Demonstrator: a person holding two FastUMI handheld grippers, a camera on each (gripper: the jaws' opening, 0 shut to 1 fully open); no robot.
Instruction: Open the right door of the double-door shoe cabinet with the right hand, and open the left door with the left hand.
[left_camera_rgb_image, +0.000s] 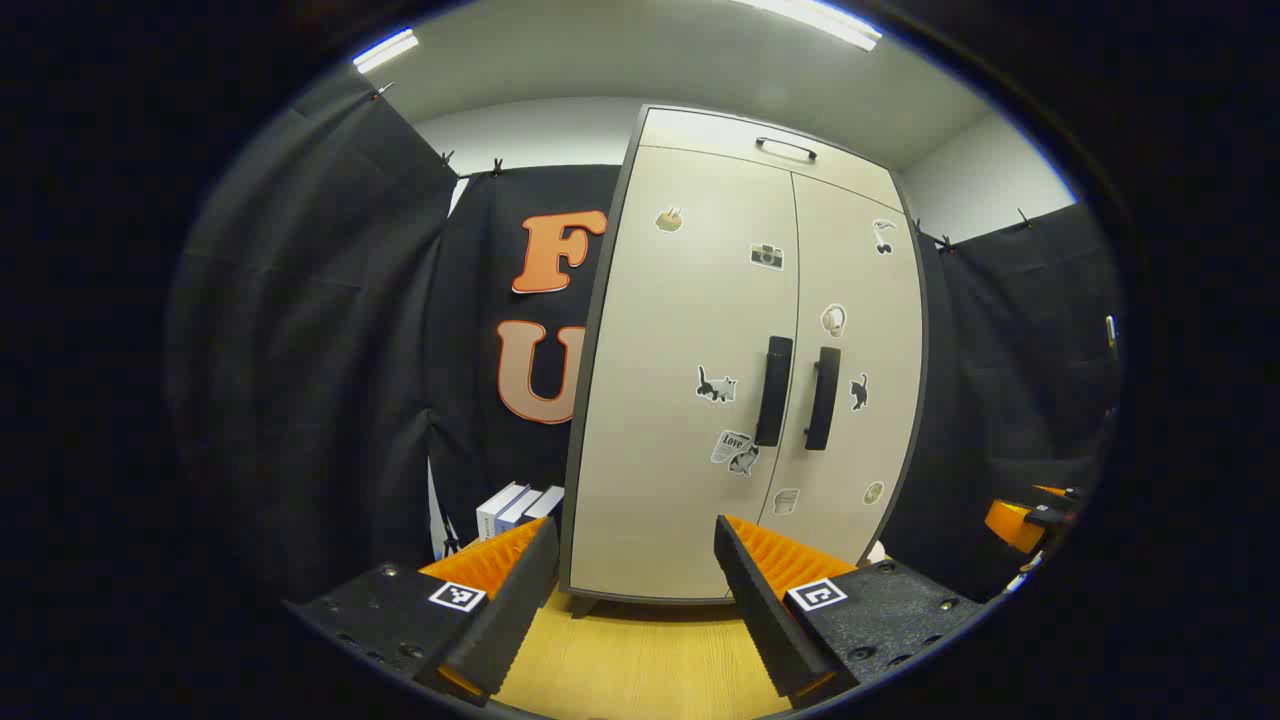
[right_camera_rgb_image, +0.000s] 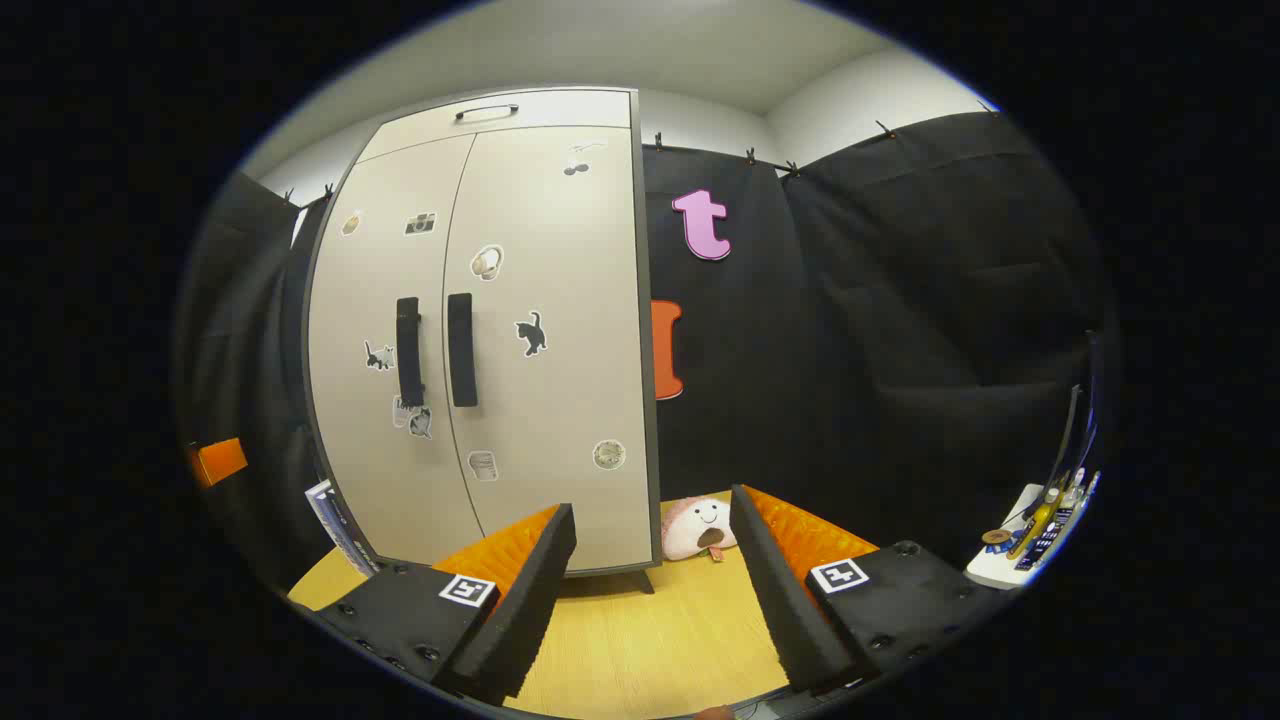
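Both grippers' jaws, left gripper (left_camera_rgb_image: 635, 590) and right gripper (right_camera_rgb_image: 650, 580), gape apart, well short of the closed shoe cabinet (left_camera_rgb_image: 700, 400).

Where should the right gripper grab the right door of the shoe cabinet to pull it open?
Probably the dark upright handle on the right door, close to the middle seam. It is a tall narrow bar, so the right gripper, open now, would best come straight from the front with a finger on either side of it, then pull back.
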